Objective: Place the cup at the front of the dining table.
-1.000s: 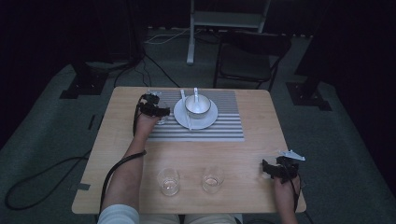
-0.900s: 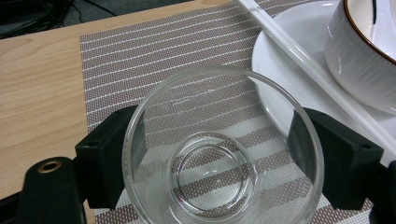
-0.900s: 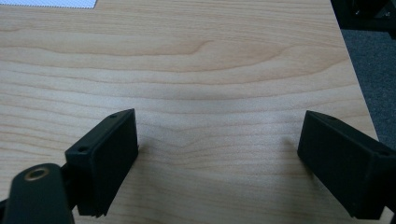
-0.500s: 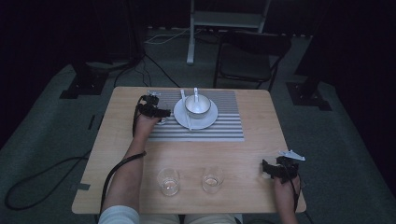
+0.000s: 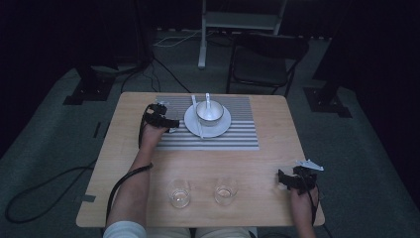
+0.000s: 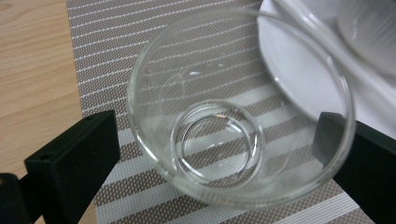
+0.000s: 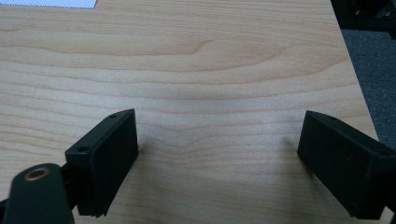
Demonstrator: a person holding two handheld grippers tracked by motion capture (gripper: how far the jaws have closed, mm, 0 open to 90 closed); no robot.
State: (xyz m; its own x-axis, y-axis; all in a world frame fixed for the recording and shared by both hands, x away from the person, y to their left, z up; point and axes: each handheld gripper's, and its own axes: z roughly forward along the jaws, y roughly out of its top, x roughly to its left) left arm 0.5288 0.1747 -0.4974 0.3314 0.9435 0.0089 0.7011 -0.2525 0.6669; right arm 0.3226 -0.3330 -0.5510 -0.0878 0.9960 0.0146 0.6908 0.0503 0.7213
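High view gives the count, biggest first: one wooden worktop, one striped placemat, one white plate with one bowl on it, and two drinking glasses at the near edge, around 6 o'clock. A third glass shows in the left gripper view, standing on the mat right between the jaws of the left tool, at about 9 o'clock from the plate. That tool's jaws have just been opening and now sit spread wide, the left jaw clear of the glass. Right tool rests over at 4 o'clock, spread open over bare wood, holding nothing.
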